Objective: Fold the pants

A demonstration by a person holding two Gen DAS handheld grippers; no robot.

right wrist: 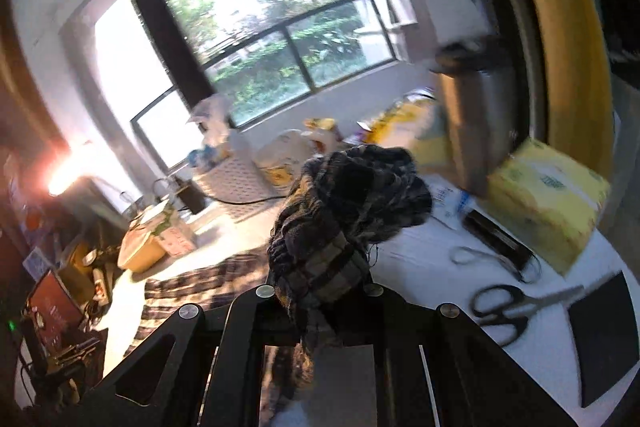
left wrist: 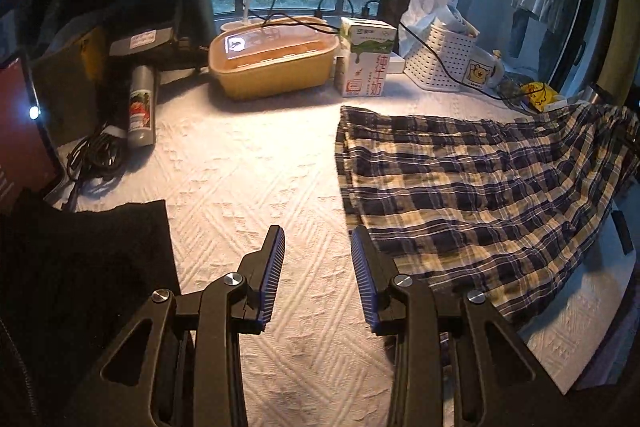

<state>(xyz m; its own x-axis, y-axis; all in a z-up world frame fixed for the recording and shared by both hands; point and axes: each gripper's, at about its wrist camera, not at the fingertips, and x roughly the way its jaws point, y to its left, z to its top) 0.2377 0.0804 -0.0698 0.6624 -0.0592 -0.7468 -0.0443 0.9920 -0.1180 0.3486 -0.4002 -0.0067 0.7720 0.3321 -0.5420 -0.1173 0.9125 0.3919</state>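
The plaid pants (left wrist: 472, 191), navy, white and yellow, lie on the white textured cloth (left wrist: 248, 179), stretched from the table's middle up to the right. My left gripper (left wrist: 318, 267) is open and empty, just above the cloth, with its right finger at the pants' near left edge. My right gripper (right wrist: 320, 283) is shut on a bunched end of the pants (right wrist: 348, 211) and holds it lifted above the table; the fabric hides its fingertips. The rest of the pants (right wrist: 192, 291) trails down to the left.
At the back stand a yellow lidded box (left wrist: 272, 63), a milk carton (left wrist: 366, 61), a white perforated basket (left wrist: 440, 59) and a mug (left wrist: 482, 71). A can (left wrist: 141, 107) and cables lie left. A black cloth (left wrist: 88, 267) lies near left. Scissors (right wrist: 508, 307) and a yellow box (right wrist: 548, 203) lie right.
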